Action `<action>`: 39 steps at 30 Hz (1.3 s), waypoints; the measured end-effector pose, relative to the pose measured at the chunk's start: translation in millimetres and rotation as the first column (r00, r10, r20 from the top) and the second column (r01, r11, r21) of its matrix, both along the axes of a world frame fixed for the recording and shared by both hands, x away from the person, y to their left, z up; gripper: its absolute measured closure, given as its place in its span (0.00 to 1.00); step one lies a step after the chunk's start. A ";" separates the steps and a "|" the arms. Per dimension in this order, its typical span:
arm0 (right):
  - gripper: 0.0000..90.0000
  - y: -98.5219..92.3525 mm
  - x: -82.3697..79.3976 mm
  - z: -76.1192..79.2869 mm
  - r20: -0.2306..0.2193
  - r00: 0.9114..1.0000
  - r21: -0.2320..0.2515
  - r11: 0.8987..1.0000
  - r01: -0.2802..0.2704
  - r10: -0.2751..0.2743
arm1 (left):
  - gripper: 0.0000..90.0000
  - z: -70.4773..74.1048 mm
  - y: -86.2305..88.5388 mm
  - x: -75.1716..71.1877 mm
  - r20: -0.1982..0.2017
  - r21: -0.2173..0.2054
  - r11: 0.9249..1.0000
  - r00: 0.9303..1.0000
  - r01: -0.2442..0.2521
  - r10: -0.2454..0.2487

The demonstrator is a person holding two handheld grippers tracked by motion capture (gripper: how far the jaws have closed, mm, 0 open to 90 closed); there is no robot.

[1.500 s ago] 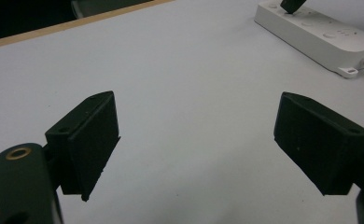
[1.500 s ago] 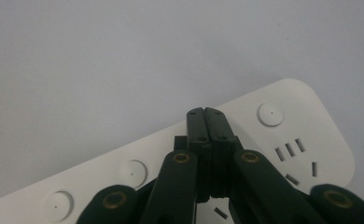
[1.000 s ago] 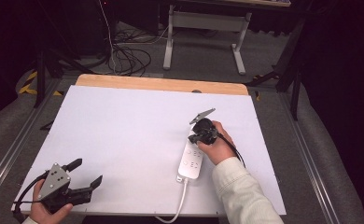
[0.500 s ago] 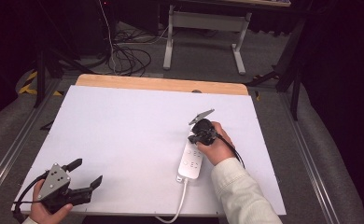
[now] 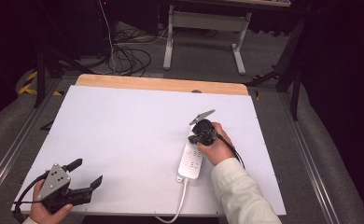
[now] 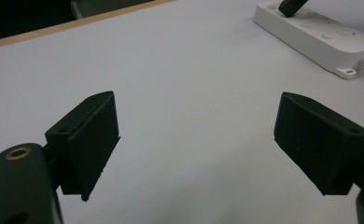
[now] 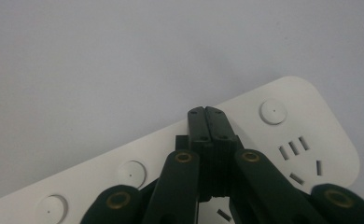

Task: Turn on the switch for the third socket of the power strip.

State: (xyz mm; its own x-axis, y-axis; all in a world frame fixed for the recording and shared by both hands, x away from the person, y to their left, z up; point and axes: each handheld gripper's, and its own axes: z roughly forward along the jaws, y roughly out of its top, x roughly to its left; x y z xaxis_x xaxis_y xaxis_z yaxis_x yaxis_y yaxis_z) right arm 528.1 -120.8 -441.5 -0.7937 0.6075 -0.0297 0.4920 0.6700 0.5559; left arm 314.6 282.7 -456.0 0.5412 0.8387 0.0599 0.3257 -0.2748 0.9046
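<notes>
Right gripper (image 7: pixel 206 122), jaws closed and empty, is pressing at power strip (image 5: pixel 191 159) right of centre; left gripper (image 6: pixel 196 140) idling open; best kept vertical over the button.

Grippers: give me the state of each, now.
Left gripper: open, empty, above bare table.
Right gripper: shut, holding nothing, tips over the power strip.

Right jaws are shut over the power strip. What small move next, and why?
Probably press the right gripper straight down: its shut tips sit over the power strip between two round buttons, not on one, so nudge sideways first. The left gripper rests open, apart.
</notes>
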 end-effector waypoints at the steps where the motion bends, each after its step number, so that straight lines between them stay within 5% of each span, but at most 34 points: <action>1: 1.00 0.0 0.0 0.0 0.000 1.000 0.000 1.000 0.000 0.000 | 0.16 0.0 0.0 0.0 0.000 -0.001 1.000 1.000 0.000 0.000; 15: 1.00 -2.9 -0.8 1.3 -0.020 1.000 0.034 0.999 -0.012 0.013 | 0.16 0.4 0.5 -0.1 -0.002 -0.001 1.000 1.000 -0.001 0.001; 18: 1.00 -5.4 -3.5 6.2 0.032 0.999 0.060 0.998 -0.018 0.016 | 0.16 0.4 0.7 -0.1 -0.002 -0.001 1.000 1.000 -0.001 0.001; 19: 1.00 -8.3 -7.5 14.0 0.072 0.997 0.121 0.993 -0.016 0.007 | 0.16 0.4 0.8 0.2 -0.002 -0.001 1.000 1.000 0.000 0.000; 22: 1.00 -10.8 -12.4 24.2 0.112 0.994 0.156 0.988 -0.016 -0.001 | 0.16 0.5 0.2 -0.6 -0.003 -0.007 1.000 1.000 -0.002 0.002; 39: 1.00 -14.4 -32.2 51.9 0.173 0.985 0.208 0.977 -0.049 0.012 | 0.16 0.2 -0.4 -0.4 -0.005 -0.006 1.000 1.000 -0.002 0.002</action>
State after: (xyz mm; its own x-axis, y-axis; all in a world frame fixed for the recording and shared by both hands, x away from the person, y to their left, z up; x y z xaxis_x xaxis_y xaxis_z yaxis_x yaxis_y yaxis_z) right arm 495.9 -135.2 -389.6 -0.8063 0.5901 -0.0394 0.3597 0.5421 0.7594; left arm 314.2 282.4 -455.8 0.5399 0.8401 0.0520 0.3306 -0.2685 0.9048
